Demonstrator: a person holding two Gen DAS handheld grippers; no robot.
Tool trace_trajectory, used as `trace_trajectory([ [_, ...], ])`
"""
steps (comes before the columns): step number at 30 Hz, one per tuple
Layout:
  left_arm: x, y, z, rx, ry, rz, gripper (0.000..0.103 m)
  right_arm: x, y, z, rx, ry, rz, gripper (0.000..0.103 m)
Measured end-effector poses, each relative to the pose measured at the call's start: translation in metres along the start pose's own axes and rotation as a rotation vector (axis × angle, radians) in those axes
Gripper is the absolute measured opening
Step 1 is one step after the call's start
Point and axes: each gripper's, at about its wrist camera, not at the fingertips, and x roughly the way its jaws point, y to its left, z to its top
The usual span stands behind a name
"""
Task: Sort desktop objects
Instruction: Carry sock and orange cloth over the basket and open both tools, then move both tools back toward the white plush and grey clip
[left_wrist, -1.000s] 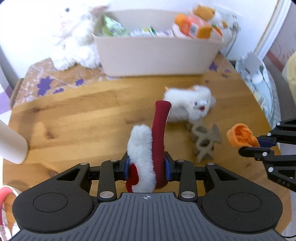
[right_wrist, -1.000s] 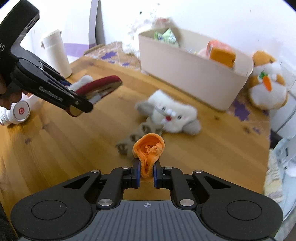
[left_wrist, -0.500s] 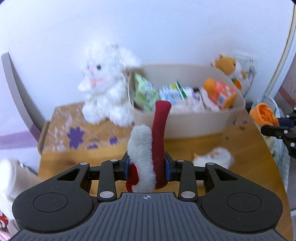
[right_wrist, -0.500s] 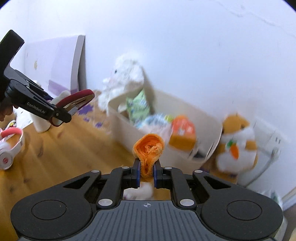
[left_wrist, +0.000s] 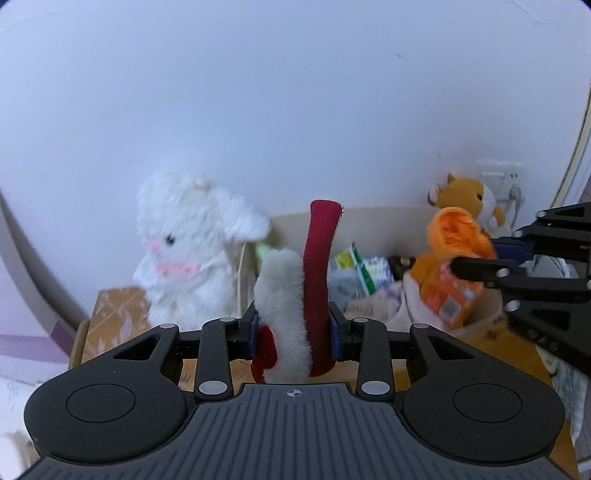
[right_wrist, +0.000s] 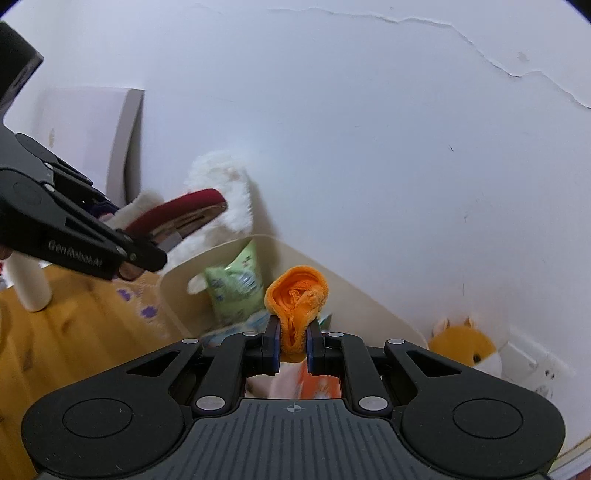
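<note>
both grippers grip toys (left (left_wrist: 294, 328) slipper (left_wrist: 317, 280), right (right_wrist: 293, 345) orange (right_wrist: 297, 306)).

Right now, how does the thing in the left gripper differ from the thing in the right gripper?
The red item with white fur trim in the left gripper is long and stands well above the pads; the orange cloth in the right gripper is a small crumpled bunch. The red item keeps the pads wider apart. Both are soft, clamped, and near the beige bin.

White wall (right_wrist: 369, 147) behind; socket (left_wrist: 498, 177) on it; white cylinder (right_wrist: 31, 284) standing.
</note>
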Motion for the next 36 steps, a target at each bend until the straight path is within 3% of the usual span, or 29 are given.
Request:
trace_trajectory([
  [7,0.048,0.003,0.012,-0.07,0.018,0.043,0.035,0.049,-0.006,0.009,-0.008,0.017,-0.043,0.012],
  [15,0.08,0.005,0.003,-0.089,0.095,0.01,0.038,0.086,-0.004,0.0,-0.032,0.059,-0.035,0.016],
  [17,0.085,0.005,0.002,-0.088,0.108,-0.011,0.04,0.09,-0.001,-0.001,-0.054,0.065,-0.048,0.033],
  [20,0.085,0.005,0.002,-0.099,0.108,-0.018,0.053,0.091,0.003,0.0,-0.066,0.046,-0.065,0.048],
  [24,0.078,0.005,0.003,-0.091,0.072,0.004,0.067,0.083,0.003,0.003,-0.068,0.024,-0.077,0.056],
  [28,0.07,0.003,0.001,-0.073,0.065,0.007,0.069,0.064,0.002,0.002,-0.058,-0.003,-0.088,0.064],
  [31,0.062,0.002,-0.003,-0.059,0.055,0.001,0.07,0.04,0.001,-0.006,-0.002,-0.023,-0.094,0.079],
  [36,0.048,-0.006,-0.019,0.015,0.039,-0.041,0.071,0.001,0.012,-0.035,0.123,-0.039,-0.095,0.079],
])
